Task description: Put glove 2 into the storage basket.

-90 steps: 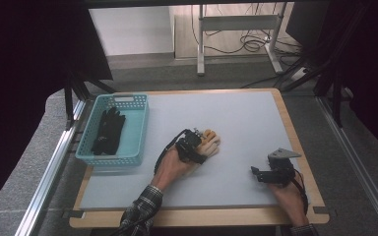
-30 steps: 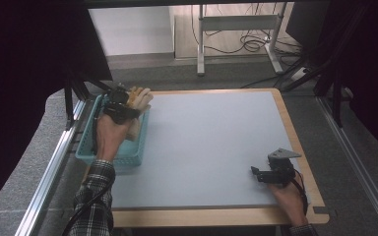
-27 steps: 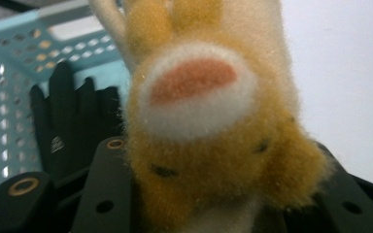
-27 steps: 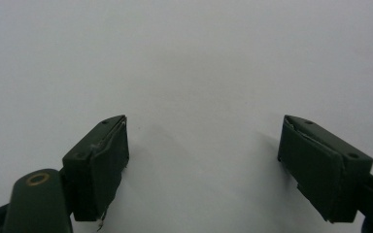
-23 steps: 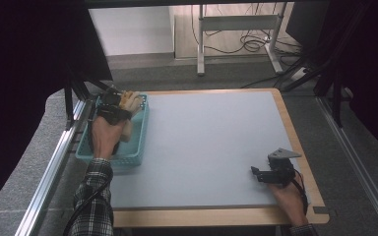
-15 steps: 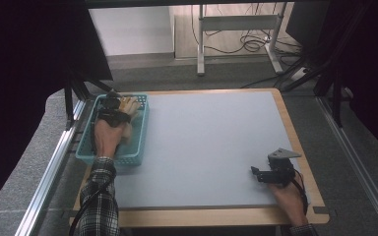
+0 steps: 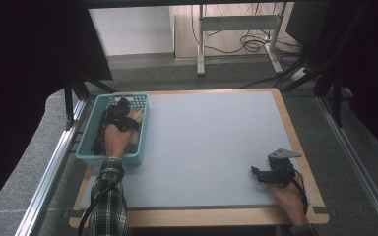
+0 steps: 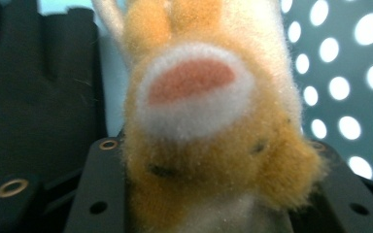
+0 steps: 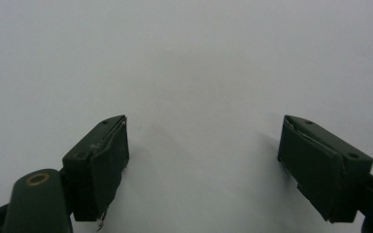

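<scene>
At left of centre in the high view, the left gripper (image 7: 124,119) clamps a fuzzy orange-and-cream plush toy (image 8: 209,131) inside the perforated turquoise plastic basket (image 7: 89,153) — beside a black fabric glove (image 8: 34,92). Lower right, the right gripper (image 9: 204,160) rests with jaws spread apart on the pale grey table mat (image 7: 211,142).

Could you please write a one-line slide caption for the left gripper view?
Left gripper clamps a fuzzy orange plush toy inside the blue perforated basket, beside a black glove.

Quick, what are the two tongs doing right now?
Left tongs: shut on the fuzzy orange glove, over the blue basket.
Right tongs: open, holding nothing.
</scene>
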`<action>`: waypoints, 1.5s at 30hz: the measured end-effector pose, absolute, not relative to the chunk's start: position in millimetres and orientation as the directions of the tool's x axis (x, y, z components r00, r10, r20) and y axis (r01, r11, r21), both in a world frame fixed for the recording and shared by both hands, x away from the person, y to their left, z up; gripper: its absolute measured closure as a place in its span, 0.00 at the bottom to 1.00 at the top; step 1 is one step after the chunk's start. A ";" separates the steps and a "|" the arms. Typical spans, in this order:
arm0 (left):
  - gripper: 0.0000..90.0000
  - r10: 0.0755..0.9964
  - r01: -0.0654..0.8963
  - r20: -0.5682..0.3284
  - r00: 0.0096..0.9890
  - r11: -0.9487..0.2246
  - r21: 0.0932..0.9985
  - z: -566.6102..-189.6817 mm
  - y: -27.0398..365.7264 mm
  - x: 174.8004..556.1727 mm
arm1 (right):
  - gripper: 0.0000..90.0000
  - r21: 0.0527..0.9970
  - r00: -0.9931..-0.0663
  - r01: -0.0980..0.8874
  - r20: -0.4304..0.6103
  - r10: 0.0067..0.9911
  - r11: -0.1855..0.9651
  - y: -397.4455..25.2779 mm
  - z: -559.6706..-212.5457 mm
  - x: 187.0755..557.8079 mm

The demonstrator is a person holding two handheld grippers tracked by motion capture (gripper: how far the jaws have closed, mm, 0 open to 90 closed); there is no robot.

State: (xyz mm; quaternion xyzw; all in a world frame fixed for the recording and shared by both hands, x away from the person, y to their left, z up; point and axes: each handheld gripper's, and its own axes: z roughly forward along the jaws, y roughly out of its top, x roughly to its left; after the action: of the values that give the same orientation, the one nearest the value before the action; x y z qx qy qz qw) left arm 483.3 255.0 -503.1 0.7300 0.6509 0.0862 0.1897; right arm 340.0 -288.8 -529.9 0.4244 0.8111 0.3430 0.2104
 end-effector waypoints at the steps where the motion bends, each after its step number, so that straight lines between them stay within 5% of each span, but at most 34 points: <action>1: 0.55 0.982 0.919 -0.127 0.139 -0.080 0.385 -504.7 254.9 483.7 | 0.20 0.735 -0.551 0.544 -0.050 0.833 0.404 -288.8 -529.9 340.0; 10: 0.17 0.974 0.926 -0.148 0.172 -0.109 0.361 -498.3 259.7 478.9 | 0.20 0.735 -0.551 0.545 -0.050 0.833 0.404 -288.7 -529.9 340.0; 17: 0.09 0.965 0.891 -0.165 0.202 -0.111 0.441 -470.8 267.4 467.6 | 0.20 0.735 -0.551 0.544 -0.051 0.833 0.405 -288.7 -529.9 340.0; 22: 0.29 0.968 0.849 -0.155 0.198 -0.090 0.520 -449.2 278.6 457.1 | 0.20 0.735 -0.551 0.545 -0.051 0.833 0.405 -288.7 -529.9 340.0; 27: 0.82 0.987 0.851 -0.054 0.154 -0.105 0.515 -450.6 284.5 451.7 | 0.20 0.735 -0.551 0.544 -0.051 0.833 0.405 -288.7 -529.9 340.0; 30: 0.98 0.991 0.879 -0.004 0.134 -0.117 0.462 -465.2 285.0 455.4 | 0.20 0.735 -0.551 0.544 -0.050 0.833 0.404 -288.7 -529.9 340.0; 45: 1.00 0.985 0.904 -0.037 0.170 -0.141 0.404 -492.5 265.3 466.7 | 0.20 0.735 -0.551 0.544 -0.050 0.833 0.404 -288.8 -529.9 340.0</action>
State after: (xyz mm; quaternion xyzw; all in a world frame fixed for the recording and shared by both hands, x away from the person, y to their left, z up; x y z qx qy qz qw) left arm 466.7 265.3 -492.5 0.7458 0.6331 0.1193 0.1696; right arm 340.0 -288.8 -529.9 0.4244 0.8111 0.3430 0.2105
